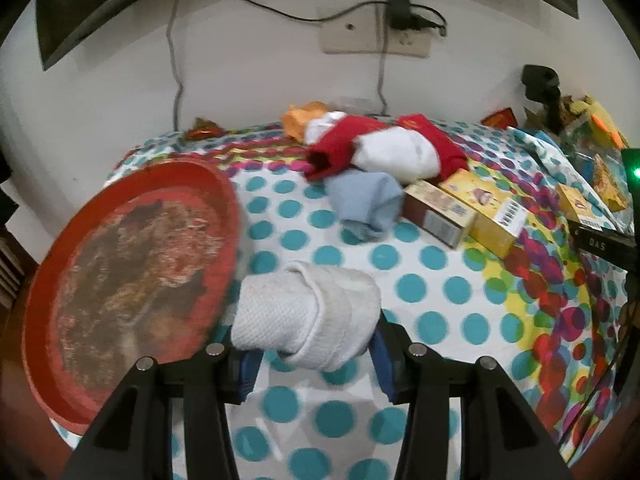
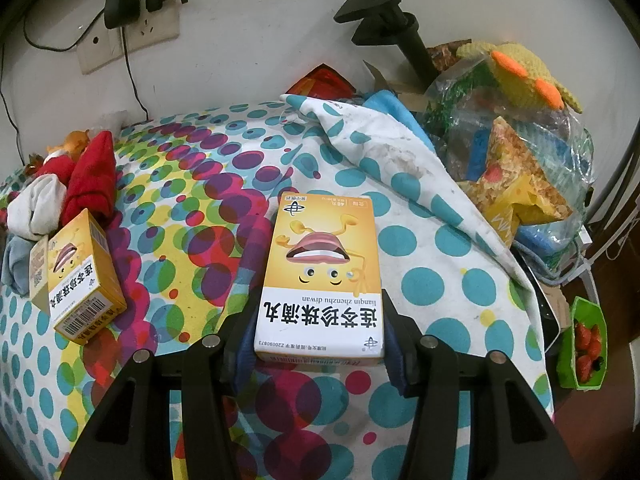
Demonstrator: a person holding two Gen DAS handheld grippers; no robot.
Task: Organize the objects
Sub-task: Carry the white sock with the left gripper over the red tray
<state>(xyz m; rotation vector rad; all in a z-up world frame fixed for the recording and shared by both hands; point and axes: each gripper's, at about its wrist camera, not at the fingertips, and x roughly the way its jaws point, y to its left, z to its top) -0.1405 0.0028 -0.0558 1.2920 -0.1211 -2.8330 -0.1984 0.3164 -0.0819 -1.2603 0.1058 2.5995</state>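
My left gripper (image 1: 314,354) is shut on a rolled white sock (image 1: 306,314) and holds it just above the dotted cloth, beside a worn red round tray (image 1: 128,272) on the left. My right gripper (image 2: 320,344) is shut on a yellow medicine box (image 2: 324,276) with a cartoon mouth, its near end between the blue pads. Farther back lie red and white socks (image 1: 384,148), a light blue sock (image 1: 368,204), and two more boxes (image 1: 464,212). One of those yellow boxes (image 2: 84,276) shows left in the right wrist view.
The dotted cloth (image 2: 420,280) covers the surface against a white wall with a socket and charger (image 1: 400,4). At the right stand a black post (image 2: 404,36), a plastic bag of toys and snacks (image 2: 508,148), and a green tray of red pieces (image 2: 586,344).
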